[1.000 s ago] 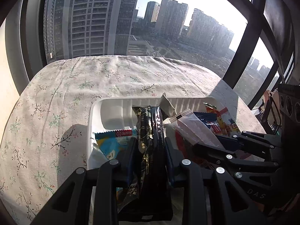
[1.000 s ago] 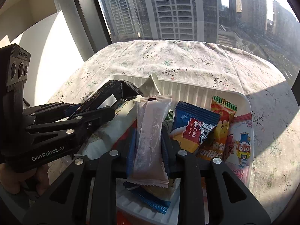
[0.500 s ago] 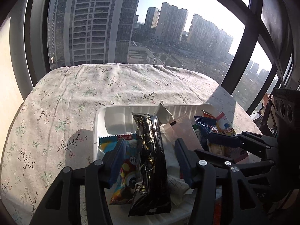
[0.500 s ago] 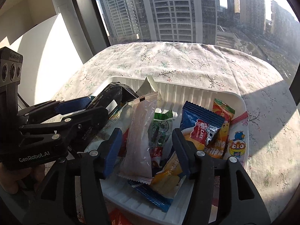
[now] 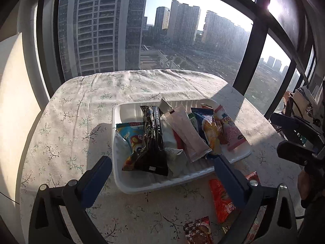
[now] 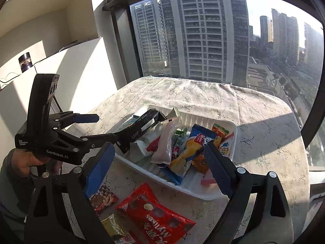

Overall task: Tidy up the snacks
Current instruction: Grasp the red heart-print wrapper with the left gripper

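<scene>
left gripper [image 5: 162,167] jaws opening, empty | white tray [image 5: 119,174] full of snacks

the left gripper [image 6: 95,128] body carries "genrobot.ai" and, smaller, "data acquisition system". the red packet [image 6: 156,221] on the tablecloth reads "mylikes" beside chinese characters. the blue packet [image 6: 200,139] in the tray shows "roll cake", partly covered. other wrappers' print is too small to read.

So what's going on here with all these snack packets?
A person is sorting snacks with tongs in each hand. Both the left tongs and the right tongs are opening with nothing between them. The black packet and pale pink packet lie in the white tray. A red Mylikes bag waits on the tablecloth.
</scene>
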The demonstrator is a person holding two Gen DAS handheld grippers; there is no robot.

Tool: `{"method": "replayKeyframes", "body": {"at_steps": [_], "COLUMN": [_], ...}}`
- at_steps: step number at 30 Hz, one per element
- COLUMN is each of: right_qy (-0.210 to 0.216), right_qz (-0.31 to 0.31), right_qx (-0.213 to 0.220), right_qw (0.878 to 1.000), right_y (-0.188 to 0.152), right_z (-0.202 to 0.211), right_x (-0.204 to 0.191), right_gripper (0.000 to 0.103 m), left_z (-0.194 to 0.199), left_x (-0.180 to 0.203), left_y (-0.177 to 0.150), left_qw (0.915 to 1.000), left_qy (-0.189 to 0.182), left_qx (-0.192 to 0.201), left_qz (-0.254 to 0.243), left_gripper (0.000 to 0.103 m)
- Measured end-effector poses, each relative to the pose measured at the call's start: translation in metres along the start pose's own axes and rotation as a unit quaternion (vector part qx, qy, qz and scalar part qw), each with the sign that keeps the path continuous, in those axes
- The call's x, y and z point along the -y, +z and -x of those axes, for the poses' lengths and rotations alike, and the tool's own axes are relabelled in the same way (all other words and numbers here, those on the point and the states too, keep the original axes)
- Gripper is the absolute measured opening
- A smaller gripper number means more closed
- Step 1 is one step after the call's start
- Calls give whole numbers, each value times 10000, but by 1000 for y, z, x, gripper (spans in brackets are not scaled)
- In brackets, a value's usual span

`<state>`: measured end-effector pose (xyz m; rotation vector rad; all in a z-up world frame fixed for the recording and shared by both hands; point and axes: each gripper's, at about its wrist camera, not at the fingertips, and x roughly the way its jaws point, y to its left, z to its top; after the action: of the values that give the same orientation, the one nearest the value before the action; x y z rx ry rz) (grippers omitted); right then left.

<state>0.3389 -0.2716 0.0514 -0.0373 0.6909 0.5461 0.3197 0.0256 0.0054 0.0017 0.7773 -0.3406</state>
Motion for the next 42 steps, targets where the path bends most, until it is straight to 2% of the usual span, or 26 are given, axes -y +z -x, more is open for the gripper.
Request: {"method": "replayKeyframes", "body": {"at_steps": [3, 7, 11, 16, 23, 30, 36, 38, 40, 42], "right_qy": [27, 68, 152, 189, 116, 111, 101, 104, 72, 24], "right_qz": [-215, -635, -963, -1163, -1192, -1171, -1073, -1004, -864, -642], "right_qx": [124, 266, 293, 60, 5, -46, -95, -115, -144, -196], "right_qw": [9997, 9976, 9948, 9930, 9928, 9930, 9941, 9948, 9961, 9977], "right_y": [-32, -76, -119, -157, -173, -176, -174, -172, -170, -165], "right_z": [32, 64, 81, 82, 85, 84, 82, 80, 80, 79], "right_x": [2, 5, 2, -4, -3, -2, -6, -8, -11, -14], "right_gripper": [89, 89, 89, 89, 89, 89, 89, 89, 89, 89], "left_z": [8, 15, 13, 9, 6, -5, -7, -6, -5, -6], "left_x": [10, 21, 31, 41, 53, 53, 57, 60, 63, 66], "left_y": [-32, -72, -96, -105, -105, -108, -107, -107, -107, -107], "left_qw": [9995, 9985, 9971, 9961, 9955, 9930, 9924, 9926, 9926, 9923], "left_qy": [240, 292, 364, 447, 481, 534, 584, 517, 461, 459], "left_qx": [-211, -458, -668, -760, -800, -1035, -1025, -1022, -1020, -1034], "left_qz": [19, 111, 79, 6, -177, -206, -344, -411, -469, -509], "left_gripper": [103, 103, 103, 102, 99, 70, 64, 56, 41, 40]}}
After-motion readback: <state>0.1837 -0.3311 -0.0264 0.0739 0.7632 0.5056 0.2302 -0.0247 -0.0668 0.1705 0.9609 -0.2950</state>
